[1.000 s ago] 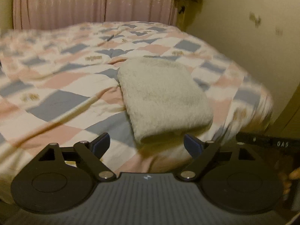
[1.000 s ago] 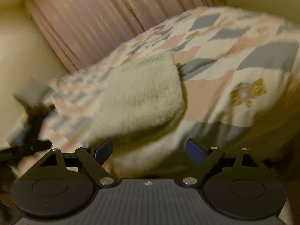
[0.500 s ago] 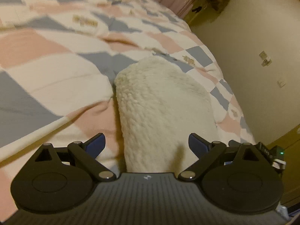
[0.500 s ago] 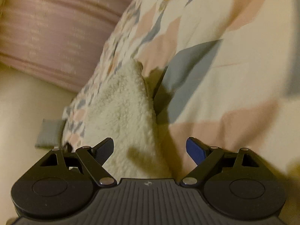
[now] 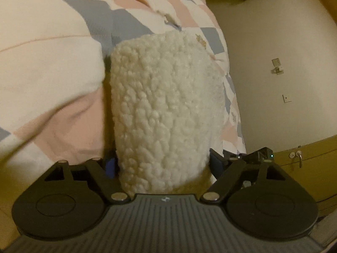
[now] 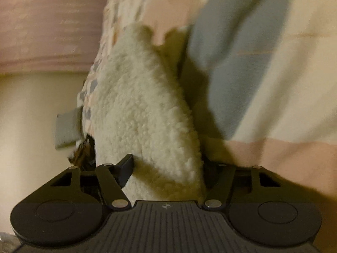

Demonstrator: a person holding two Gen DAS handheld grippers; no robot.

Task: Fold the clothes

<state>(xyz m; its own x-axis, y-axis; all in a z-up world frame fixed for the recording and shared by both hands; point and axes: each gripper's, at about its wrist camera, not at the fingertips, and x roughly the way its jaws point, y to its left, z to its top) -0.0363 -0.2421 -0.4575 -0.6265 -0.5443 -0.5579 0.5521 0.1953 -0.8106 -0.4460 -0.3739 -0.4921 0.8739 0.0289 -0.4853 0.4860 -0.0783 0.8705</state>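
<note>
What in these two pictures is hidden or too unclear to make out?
- Left wrist view: the fleece bundle fills the left hand-held gripper; its near end is hidden by the gripper body.
- Right wrist view: the right hand-held gripper's right fingertip is buried behind the fleece.
- Right wrist view: a grey patch at the bed edge is too blurred to identify.
- Both views: what garment it is; only folded fleece shows on the quilt.

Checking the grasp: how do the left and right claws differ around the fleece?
Left claw straddles the fleece bundle squarely, blue pads at both edges. Right claw takes it off-centre: one finger presses into the pile, the other is hidden. Both enclose its near end, on the checked quilt.
</note>
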